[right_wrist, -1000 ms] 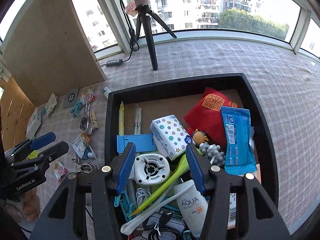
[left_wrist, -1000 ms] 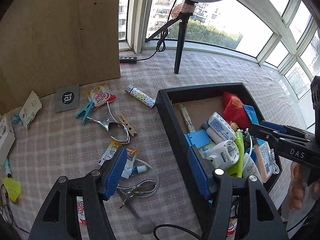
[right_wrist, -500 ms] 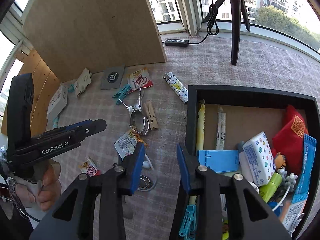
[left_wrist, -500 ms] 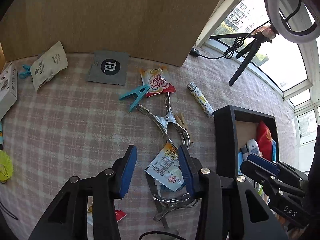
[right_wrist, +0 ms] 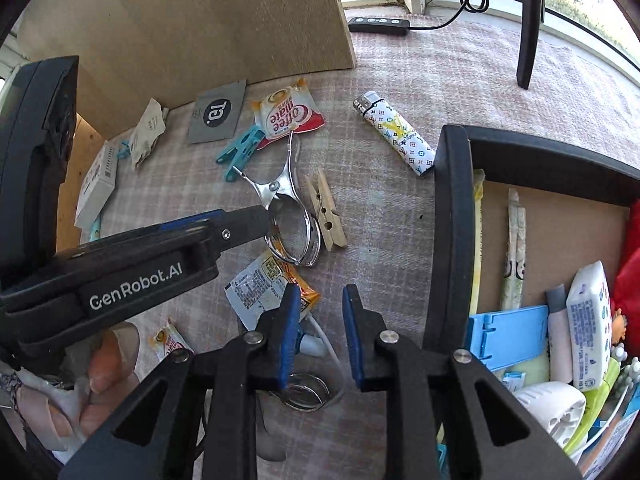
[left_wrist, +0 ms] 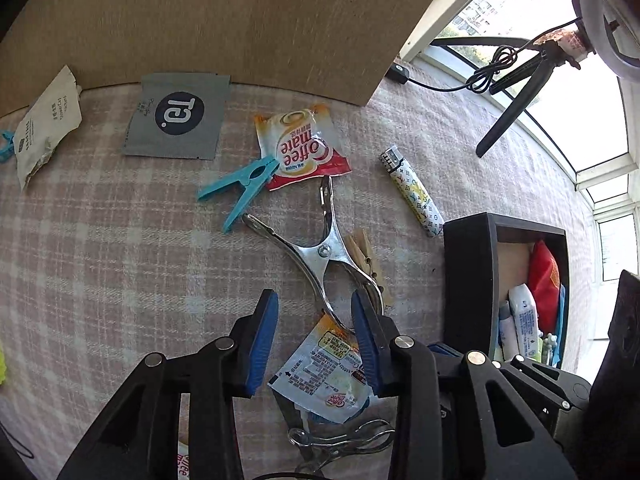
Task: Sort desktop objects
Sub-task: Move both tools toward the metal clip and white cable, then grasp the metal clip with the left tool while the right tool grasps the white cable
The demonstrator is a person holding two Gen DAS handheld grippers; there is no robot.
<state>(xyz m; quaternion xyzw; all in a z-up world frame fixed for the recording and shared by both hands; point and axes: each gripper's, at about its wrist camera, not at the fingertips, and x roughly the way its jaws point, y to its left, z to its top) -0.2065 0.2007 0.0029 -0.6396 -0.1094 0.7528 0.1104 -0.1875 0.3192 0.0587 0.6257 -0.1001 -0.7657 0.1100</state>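
A large metal clamp lies on the checked cloth; it also shows in the right wrist view. My left gripper is open, its fingertips on either side of the clamp's ring end, low over the cloth. It appears from the side in the right wrist view. My right gripper is open and empty above a white sachet, just left of the black box. Nearby lie a wooden peg, a blue peg, a Coffee-mate sachet and a patterned lighter.
The black box holds a blue holder, a tissue pack, a red pouch and several more items. A wooden board stands at the back. A grey sachet, a white packet, a tripod leg and scissors are around.
Both grippers have swung left, away from the box and over the loose items. The left gripper has dropped lower and closer, its fingers now flanking the metal clamp.
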